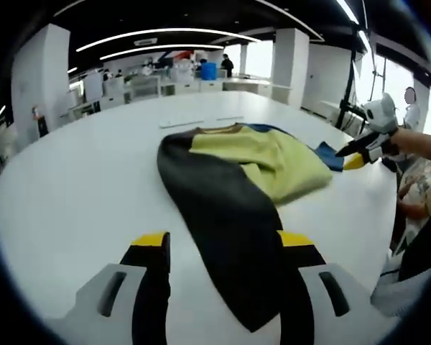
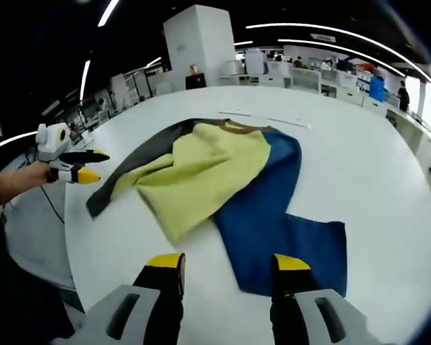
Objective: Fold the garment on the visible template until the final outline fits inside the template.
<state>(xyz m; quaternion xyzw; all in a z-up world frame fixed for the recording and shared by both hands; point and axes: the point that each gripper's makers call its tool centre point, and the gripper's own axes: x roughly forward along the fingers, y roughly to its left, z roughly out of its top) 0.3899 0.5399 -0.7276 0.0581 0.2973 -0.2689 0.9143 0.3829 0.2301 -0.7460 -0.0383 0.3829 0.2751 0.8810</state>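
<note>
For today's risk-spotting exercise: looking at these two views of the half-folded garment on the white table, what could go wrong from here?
1. The dark sleeve lies between the left tongs, which look open; closing now might drag the whole garment rather than fold it.
2. The blue sleeve sprawls wide, so the outline may stay too large.
3. The yellow panel is bunched; folding over it could trap wrinkles.
</note>
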